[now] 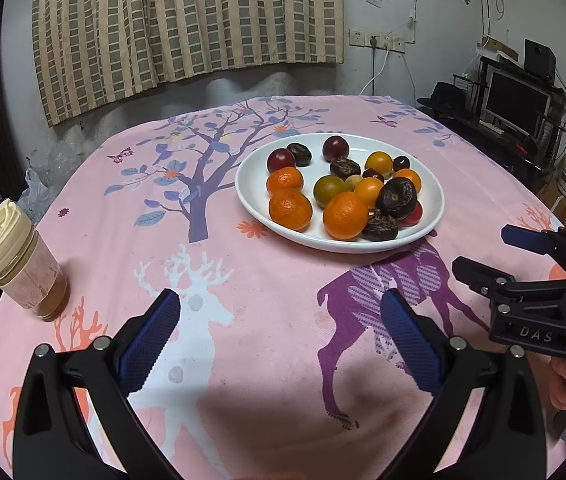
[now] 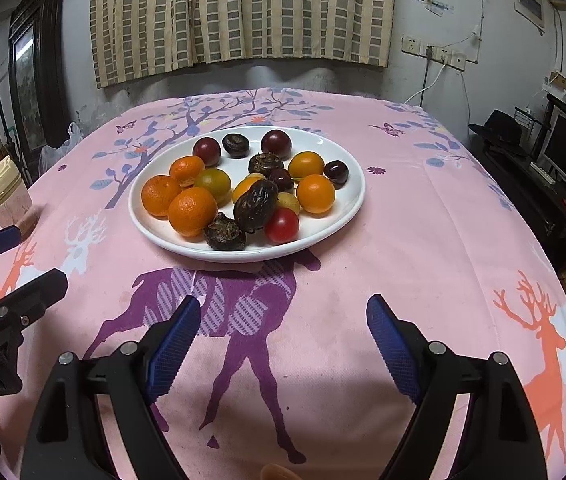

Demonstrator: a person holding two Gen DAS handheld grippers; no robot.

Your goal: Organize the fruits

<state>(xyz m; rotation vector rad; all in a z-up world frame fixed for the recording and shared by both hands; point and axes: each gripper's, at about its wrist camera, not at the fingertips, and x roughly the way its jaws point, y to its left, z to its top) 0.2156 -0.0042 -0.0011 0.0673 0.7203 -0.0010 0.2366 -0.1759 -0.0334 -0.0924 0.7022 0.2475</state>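
A white plate (image 1: 267, 216) (image 2: 347, 204) sits on the pink tablecloth, heaped with several mixed fruits: orange tangerines (image 1: 345, 216) (image 2: 192, 211), dark red plums (image 1: 281, 160) (image 2: 276, 143), brown water chestnuts (image 1: 397, 198) (image 2: 225, 234), a greenish tangerine (image 1: 329, 190) (image 2: 213, 183) and a red tomato (image 2: 281, 225). My left gripper (image 1: 281, 330) hovers open over the cloth, short of the plate, nothing between its blue pads. My right gripper (image 2: 281, 334) is likewise open and empty in front of the plate. Each gripper shows at the edge of the other's view: the right gripper (image 1: 483, 250), the left gripper (image 2: 29, 256).
A lidded cup (image 1: 21, 264) (image 2: 7, 196) with a cream cap stands near the table's left edge. A plastic bag (image 1: 37, 192) lies behind it. A curtained wall is at the back; a desk with a monitor (image 1: 517, 104) stands to the right.
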